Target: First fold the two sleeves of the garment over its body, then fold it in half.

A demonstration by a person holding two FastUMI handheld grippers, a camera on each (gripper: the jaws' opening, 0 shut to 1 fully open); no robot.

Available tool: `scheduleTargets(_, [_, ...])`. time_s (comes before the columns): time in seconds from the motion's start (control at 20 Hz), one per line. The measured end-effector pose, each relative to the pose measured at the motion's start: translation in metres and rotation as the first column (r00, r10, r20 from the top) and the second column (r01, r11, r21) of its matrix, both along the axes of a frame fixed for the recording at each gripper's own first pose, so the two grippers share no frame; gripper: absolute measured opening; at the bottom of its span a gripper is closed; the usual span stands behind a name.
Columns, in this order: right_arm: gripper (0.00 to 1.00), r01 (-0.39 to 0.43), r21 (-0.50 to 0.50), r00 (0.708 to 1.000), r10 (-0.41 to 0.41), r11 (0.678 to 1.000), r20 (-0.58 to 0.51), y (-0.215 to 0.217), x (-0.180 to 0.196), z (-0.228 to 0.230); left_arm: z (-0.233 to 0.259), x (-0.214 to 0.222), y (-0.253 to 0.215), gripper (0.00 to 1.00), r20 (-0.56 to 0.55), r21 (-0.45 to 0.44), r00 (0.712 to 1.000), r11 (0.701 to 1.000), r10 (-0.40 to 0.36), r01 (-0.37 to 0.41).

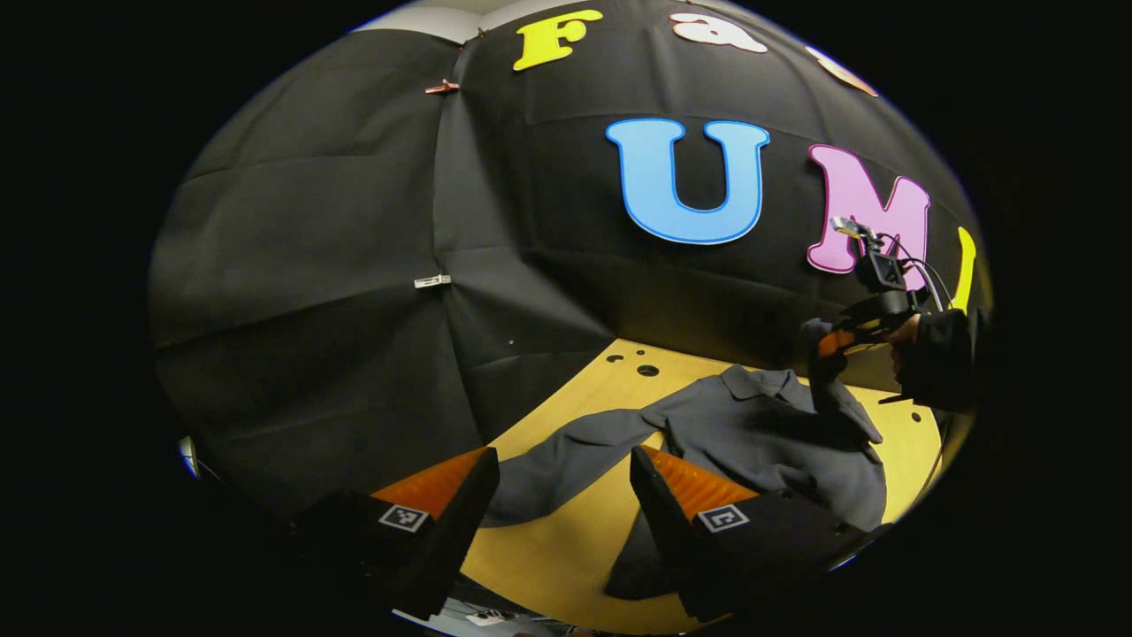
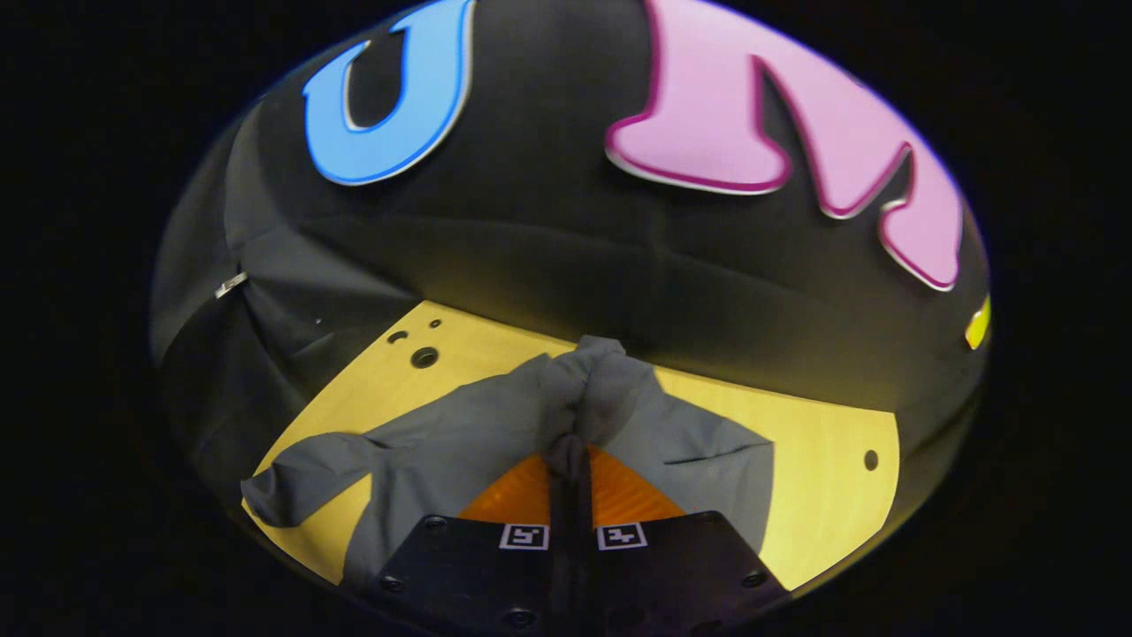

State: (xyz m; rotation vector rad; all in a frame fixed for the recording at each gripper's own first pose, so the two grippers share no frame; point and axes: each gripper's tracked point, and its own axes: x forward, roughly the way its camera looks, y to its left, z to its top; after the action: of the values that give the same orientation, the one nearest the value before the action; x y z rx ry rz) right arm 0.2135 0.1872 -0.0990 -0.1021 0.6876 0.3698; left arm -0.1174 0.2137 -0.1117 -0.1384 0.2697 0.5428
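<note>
— What have your tongs got?

— My right gripper point(image 2: 570, 460) is pinched tight on a sleeve point(image 2: 588, 376) of the grey shirt point(image 1: 778, 442), lifted so I can carry it over the body. My left gripper point(image 1: 562, 495) hangs spread, holding nothing, above the other sleeve point(image 1: 566, 460).

— And underneath?

— The shirt lies collar-up on a yellow wooden table point(image 2: 822, 478) — black cloth wall point(image 1: 336, 265) behind.

The left gripper point(image 1: 562, 482) hangs with jaws spread wide at the lower centre of its view, while the right gripper point(image 2: 570, 460), fingers pressed together, pinches the garment point(image 2: 495, 425) at bottom centre.
</note>
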Motion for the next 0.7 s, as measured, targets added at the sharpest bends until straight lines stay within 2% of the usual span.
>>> scheduleTargets(0.05, [0.05,-0.018,-0.006,1.0,0.018,1.0,-0.011,0.016,0.0,-0.007,-0.002,-0.004,0.002,0.92,-0.005,-0.007,1.0,1.0,0.008,-0.008])
scheduleTargets(0.1, [0.05,-0.033,-0.015,0.999,0.033,0.999,-0.018,0.031,0.0,-0.016,-0.006,-0.01,0.006,0.95,-0.012,-0.014,1.0,1.0,0.017,-0.017])
scheduleTargets(0.15, [0.05,-0.044,-0.028,0.999,0.043,0.999,-0.029,0.045,-0.002,-0.024,-0.009,-0.013,0.01,0.92,-0.017,-0.02,1.0,0.999,0.027,-0.027])
scheduleTargets(0.2, [0.05,-0.047,-0.045,0.998,0.045,0.998,-0.045,0.055,-0.003,-0.033,-0.011,-0.016,0.014,0.95,-0.019,-0.023,0.999,0.999,0.038,-0.038])
scheduleTargets(0.5, [0.1,-0.068,-0.079,0.988,0.056,0.995,-0.144,0.107,-0.006,-0.095,-0.032,-0.033,0.034,0.94,-0.053,-0.06,0.994,0.993,0.097,-0.1])
scheduleTargets(0.6, [0.18,-0.106,-0.062,0.982,0.095,0.992,-0.166,0.123,-0.016,-0.103,-0.038,-0.034,0.037,0.95,-0.06,-0.07,0.993,0.992,0.099,-0.104])
scheduleTargets(0.7, [0.45,-0.126,-0.035,0.98,0.118,0.991,-0.162,0.133,-0.026,-0.101,-0.044,-0.033,0.04,0.95,-0.068,-0.071,0.993,0.992,0.098,-0.103])
